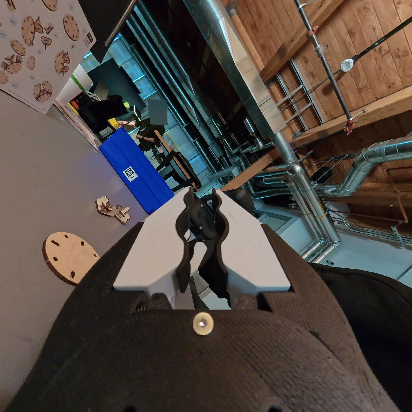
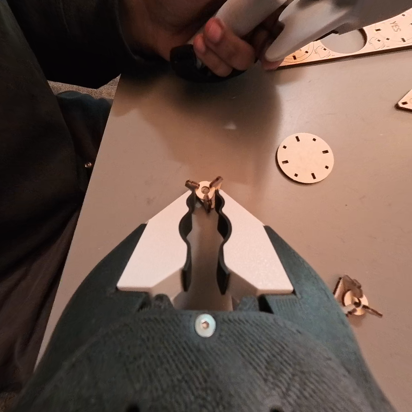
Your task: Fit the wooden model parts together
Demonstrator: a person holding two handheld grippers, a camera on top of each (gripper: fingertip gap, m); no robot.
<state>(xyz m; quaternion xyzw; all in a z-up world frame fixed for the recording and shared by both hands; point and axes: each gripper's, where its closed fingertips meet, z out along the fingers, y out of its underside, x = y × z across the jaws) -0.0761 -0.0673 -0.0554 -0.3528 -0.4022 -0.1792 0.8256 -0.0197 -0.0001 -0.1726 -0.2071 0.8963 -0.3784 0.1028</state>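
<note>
Your right gripper [image 2: 204, 196] is clenched on a small three-armed wooden hub [image 2: 205, 193] above the table's [image 2: 156, 133] near-left area. Judged light, brittle; grip the round centre, not the arms. Your left gripper [image 1: 201, 196] stands slightly parted on nothing.

My left camera looks tilted up over the table [image 1: 33, 178]; my right looks down close; both see the disc [image 1: 69, 256].
</note>
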